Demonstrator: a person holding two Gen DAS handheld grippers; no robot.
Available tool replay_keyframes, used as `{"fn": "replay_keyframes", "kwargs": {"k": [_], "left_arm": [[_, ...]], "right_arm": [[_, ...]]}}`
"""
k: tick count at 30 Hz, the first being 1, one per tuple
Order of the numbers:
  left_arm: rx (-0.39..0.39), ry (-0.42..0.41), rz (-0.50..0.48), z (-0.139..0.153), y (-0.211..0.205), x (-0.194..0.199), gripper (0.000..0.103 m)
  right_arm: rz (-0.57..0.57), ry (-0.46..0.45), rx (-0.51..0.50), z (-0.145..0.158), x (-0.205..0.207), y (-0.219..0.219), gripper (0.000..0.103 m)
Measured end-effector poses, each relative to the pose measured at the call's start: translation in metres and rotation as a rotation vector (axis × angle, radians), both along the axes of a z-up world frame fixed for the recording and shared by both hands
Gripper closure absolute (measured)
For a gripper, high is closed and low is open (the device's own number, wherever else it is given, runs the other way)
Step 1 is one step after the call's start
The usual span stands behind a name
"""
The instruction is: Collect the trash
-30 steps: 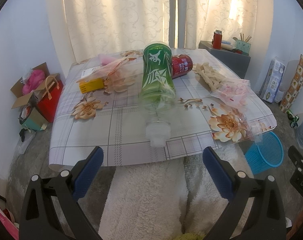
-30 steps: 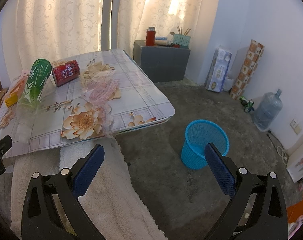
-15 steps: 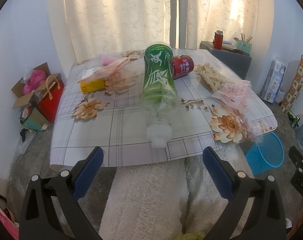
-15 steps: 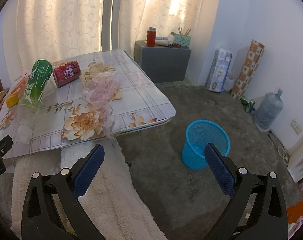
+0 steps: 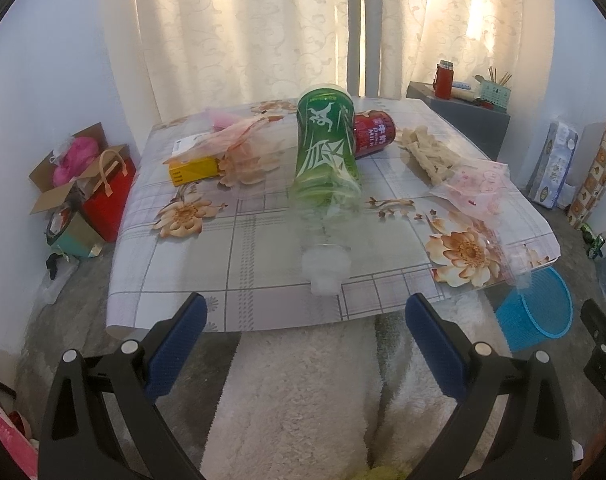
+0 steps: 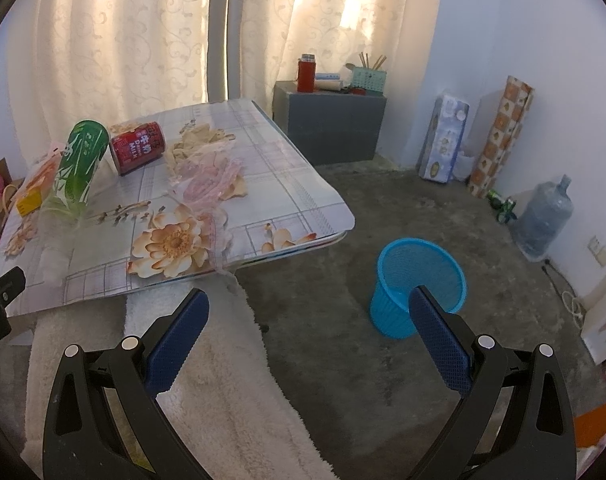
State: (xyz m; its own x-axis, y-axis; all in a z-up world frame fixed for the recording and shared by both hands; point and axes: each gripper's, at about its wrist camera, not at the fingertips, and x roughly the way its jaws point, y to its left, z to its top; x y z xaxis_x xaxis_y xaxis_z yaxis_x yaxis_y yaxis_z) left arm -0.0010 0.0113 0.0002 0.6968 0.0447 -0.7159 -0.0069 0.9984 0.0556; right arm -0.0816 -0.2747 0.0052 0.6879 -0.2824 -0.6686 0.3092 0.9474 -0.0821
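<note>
Both grippers, left (image 5: 301, 334) and right (image 6: 309, 330), are held wide open, empty; the bottle (image 5: 327, 168) is best gripped mid-body and carried to the bin (image 6: 419, 286).

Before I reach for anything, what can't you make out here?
- Blue basket: left wrist view, its base is cut off by the table edge; right wrist view, partly behind a finger.
- Yellow box: partly under a plastic bag.
- Red can small print: too small.
</note>
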Motion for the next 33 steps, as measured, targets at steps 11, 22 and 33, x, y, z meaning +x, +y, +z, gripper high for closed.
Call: {"fn": "replay_keyframes", "kwargs": {"k": [11, 22, 33], "left_arm": [[-0.024, 0.003, 0.005, 0.009, 0.022, 0.013, 0.006], [-0.185, -0.035, 0.064, 0.011, 0.094, 0.048, 0.006], [-0.239, -0.165, 0.101, 0.023, 0.130, 0.089, 0.006]], "right_arm": [[0.085, -0.085, 0.003, 0.014, 0.019, 0.004, 0.007], [0.213, -0.156, 0.117, 0.028, 0.074, -0.003, 0.007], [0.221, -0.106, 0.163, 0.014, 0.112, -0.002, 0.007]]}}
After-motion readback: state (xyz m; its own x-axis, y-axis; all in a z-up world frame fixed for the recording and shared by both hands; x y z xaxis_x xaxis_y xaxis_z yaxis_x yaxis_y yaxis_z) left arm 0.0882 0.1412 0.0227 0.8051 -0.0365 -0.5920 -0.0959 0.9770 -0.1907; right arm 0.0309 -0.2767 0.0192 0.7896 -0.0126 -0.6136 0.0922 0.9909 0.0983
